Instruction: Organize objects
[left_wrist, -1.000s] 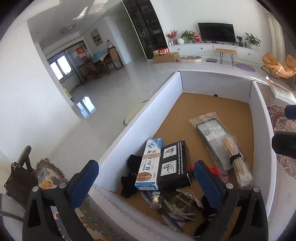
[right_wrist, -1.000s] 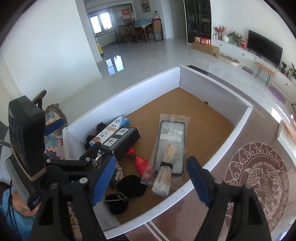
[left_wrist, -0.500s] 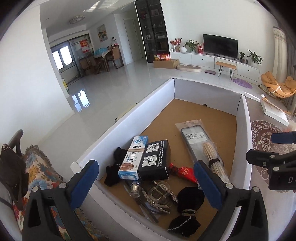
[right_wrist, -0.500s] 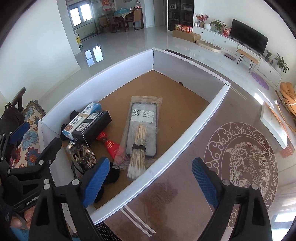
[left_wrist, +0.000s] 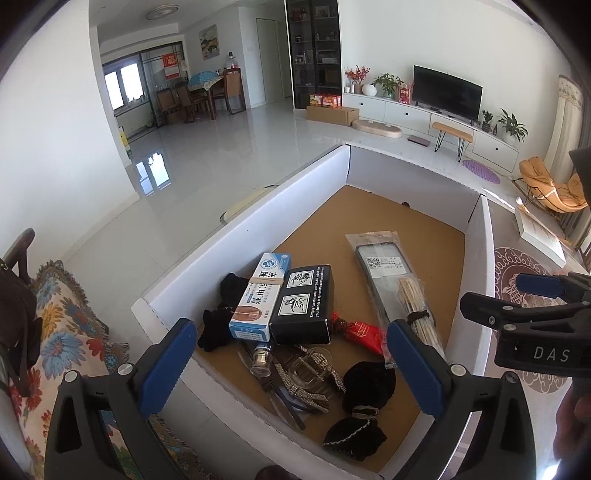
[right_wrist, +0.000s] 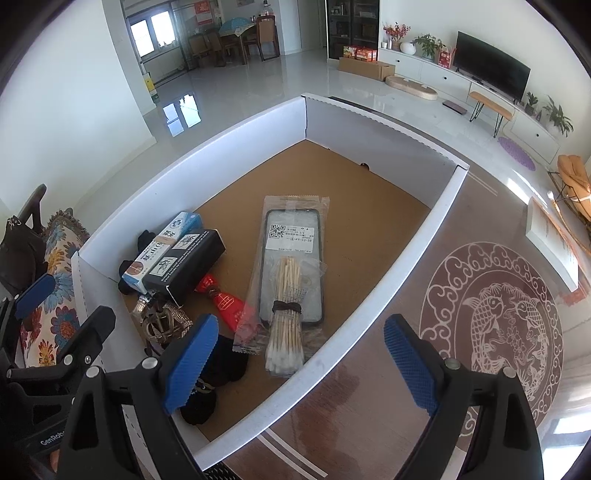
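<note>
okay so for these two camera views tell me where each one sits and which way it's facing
Left wrist: sits on the left gripper, looks down past its open blue pads into the white box, near the black box; the right gripper shows at the right edge.
Right wrist: sits on the right gripper, looks steeply down over the box's near wall at the cotton swab bundle; the left gripper shows at lower left.
Shared: the box, its contents, the living room behind.
</note>
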